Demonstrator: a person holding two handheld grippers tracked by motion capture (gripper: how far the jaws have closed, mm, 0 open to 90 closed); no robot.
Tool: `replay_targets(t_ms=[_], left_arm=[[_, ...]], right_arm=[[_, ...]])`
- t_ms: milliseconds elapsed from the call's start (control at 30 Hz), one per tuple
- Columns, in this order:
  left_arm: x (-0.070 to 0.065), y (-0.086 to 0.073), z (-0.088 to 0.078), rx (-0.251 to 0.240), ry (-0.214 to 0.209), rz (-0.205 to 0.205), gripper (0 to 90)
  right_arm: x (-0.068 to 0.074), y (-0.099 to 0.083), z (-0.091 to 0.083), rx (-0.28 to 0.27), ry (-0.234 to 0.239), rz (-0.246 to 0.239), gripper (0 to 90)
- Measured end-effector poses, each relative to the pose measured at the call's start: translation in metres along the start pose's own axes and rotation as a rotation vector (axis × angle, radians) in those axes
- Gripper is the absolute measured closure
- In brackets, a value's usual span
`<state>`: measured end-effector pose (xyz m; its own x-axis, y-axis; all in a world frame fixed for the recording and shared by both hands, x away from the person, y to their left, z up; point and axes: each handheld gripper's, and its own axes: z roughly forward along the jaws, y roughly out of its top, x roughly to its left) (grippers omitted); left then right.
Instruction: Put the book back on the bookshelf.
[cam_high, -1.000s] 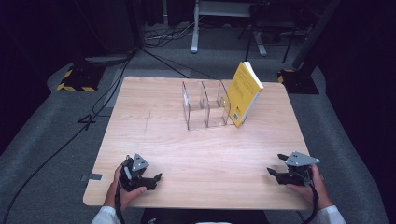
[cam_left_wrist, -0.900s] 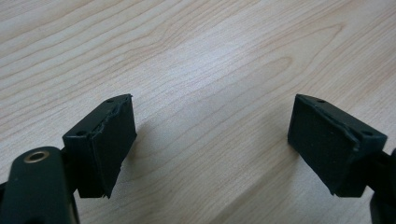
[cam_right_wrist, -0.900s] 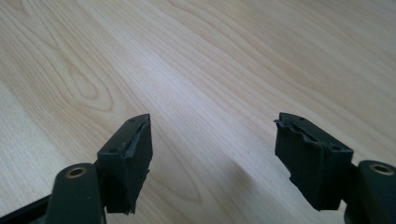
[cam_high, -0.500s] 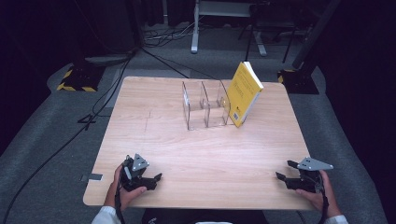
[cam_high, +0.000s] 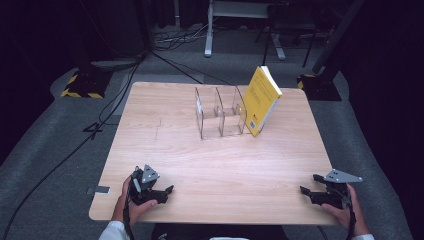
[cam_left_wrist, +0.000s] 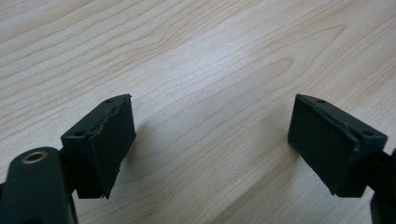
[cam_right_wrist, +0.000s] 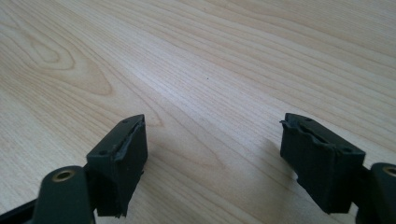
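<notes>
My left gripper (cam_high: 167, 190) rested at the near left table (cam_high: 210, 165) edge, jaws apart, empty, my right gripper (cam_high: 309, 184) at the near right corner, jaws just been opening, nothing between, yellow book (cam_high: 261, 100) leaning on the clear organizer (cam_high: 220, 112), far off.

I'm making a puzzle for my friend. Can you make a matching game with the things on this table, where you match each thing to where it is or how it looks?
Things:
1. book
2. clear holder
3. left gripper
4. right gripper

Clues:
A. see-through, with upright dividers, mid-table toward the far side
B. open, at the near right corner of the table
C. yellow, tilted, leaning against the holder's right end
D. open, at the near left edge

Right pairs: 1-C, 2-A, 3-D, 4-B
</notes>
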<state>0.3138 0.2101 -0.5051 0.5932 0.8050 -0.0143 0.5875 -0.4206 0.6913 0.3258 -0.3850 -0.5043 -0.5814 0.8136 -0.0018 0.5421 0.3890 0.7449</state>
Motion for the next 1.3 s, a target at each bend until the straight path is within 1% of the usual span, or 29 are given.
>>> replay_targets(t_ms=[333, 367, 433, 833, 867, 967, 1067, 1100, 1200, 1300], left_arm=[[-0.0001, 0.0000, -0.0001, -0.002, 0.005, 0.005, 15.7], [0.0002, 0.0003, 0.0003, -0.002, 0.000, 0.007, 15.5], [-0.0001, 0.0005, 0.0009, -0.003, -0.008, -0.002, 15.2], [-0.0001, 0.0008, 0.0010, -0.002, -0.006, -0.003, 15.1], [0.0006, 0.0012, 0.0009, 0.000, -0.002, 0.009, 15.1], [0.0009, 0.0018, 0.0014, 0.001, 0.000, 0.009, 14.8], [0.0004, 0.0023, 0.0021, 0.002, -0.006, -0.003, 14.7], [0.0009, 0.0025, 0.0022, 0.002, -0.005, 0.003, 14.7], [0.0003, 0.0024, 0.0024, 0.001, -0.005, -0.004, 14.7], [0.0006, 0.0025, 0.0023, 0.001, -0.006, -0.001, 14.7]], right_arm=[[0.0003, -0.0001, 0.0000, -0.001, -0.003, -0.003, 23.3], [0.0003, -0.0001, 0.0000, -0.001, -0.003, -0.003, 23.3], [0.0003, -0.0001, 0.0000, -0.001, -0.003, -0.002, 23.3], [0.0003, -0.0001, 0.0000, -0.001, -0.002, -0.002, 23.3], [0.0003, -0.0001, 0.0000, -0.001, -0.002, -0.002, 23.3], [0.0002, -0.0001, 0.0000, -0.001, -0.002, -0.002, 23.3], [0.0001, -0.0001, 0.0000, 0.000, -0.002, -0.002, 23.3], [0.0001, -0.0001, 0.0000, 0.000, -0.002, -0.002, 23.3], [0.0001, -0.0001, 0.0000, 0.000, -0.002, -0.002, 23.3], [0.0001, -0.0001, 0.0000, 0.000, -0.002, -0.001, 23.3]])
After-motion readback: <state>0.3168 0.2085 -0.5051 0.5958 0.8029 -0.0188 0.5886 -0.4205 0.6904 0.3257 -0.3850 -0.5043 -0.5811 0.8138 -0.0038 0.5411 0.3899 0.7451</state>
